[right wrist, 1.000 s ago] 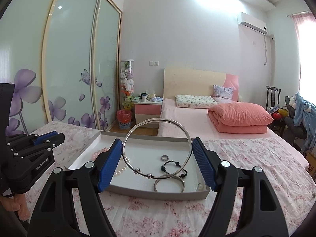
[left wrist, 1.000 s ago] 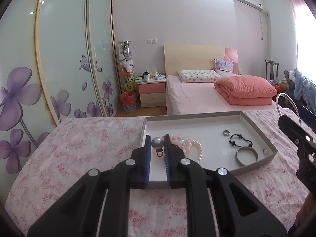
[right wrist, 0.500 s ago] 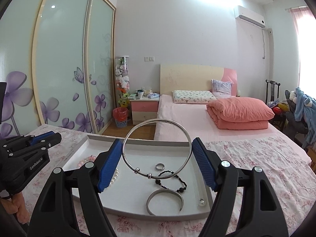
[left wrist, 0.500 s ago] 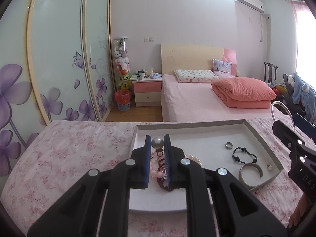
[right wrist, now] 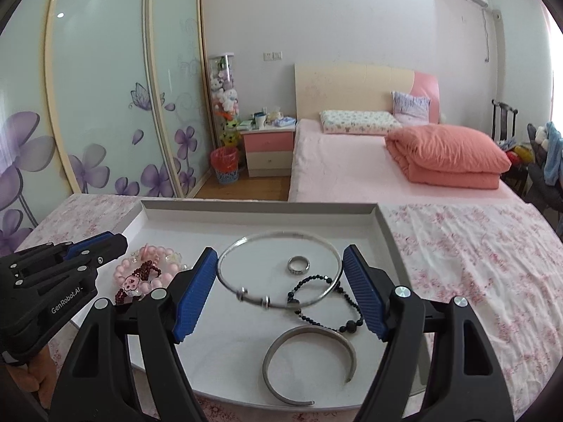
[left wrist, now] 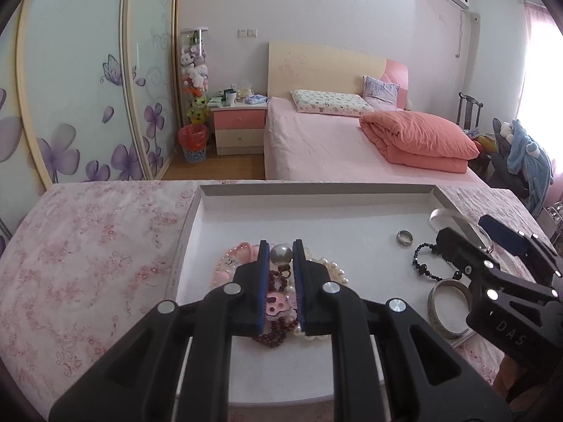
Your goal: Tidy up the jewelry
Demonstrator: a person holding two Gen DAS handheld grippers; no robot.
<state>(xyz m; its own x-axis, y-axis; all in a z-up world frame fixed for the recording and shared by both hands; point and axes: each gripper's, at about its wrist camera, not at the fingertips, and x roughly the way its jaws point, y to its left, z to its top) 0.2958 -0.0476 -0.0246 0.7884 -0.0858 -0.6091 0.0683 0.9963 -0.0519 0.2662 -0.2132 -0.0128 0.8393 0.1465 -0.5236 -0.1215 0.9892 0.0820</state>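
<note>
In the left wrist view, the left gripper (left wrist: 281,255) has its fingers closed on a pearl ring (left wrist: 280,256), though they have just eased apart a little, above the heap of pink and pearl bracelets (left wrist: 242,256) in the white tray (left wrist: 316,190) on the floral tabletop (left wrist: 88,246). In the right wrist view, the right gripper (right wrist: 279,269) clamps a thin silver bangle (right wrist: 279,237) at its sides, over the tray's small ring (right wrist: 298,265), black bead bracelet (right wrist: 346,323) and open silver cuff (right wrist: 309,334).

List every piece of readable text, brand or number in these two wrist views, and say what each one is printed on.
"GenRobot.AI": white print on the black body of the left gripper, seen from the right wrist view.
"DAS": raised letters on the black body of the right gripper, seen from the left wrist view; the arm's edge may cut off more letters.
Silver ring: marks on its band, too small to read.
Items on the nightstand: too small and blurred to read.
</note>
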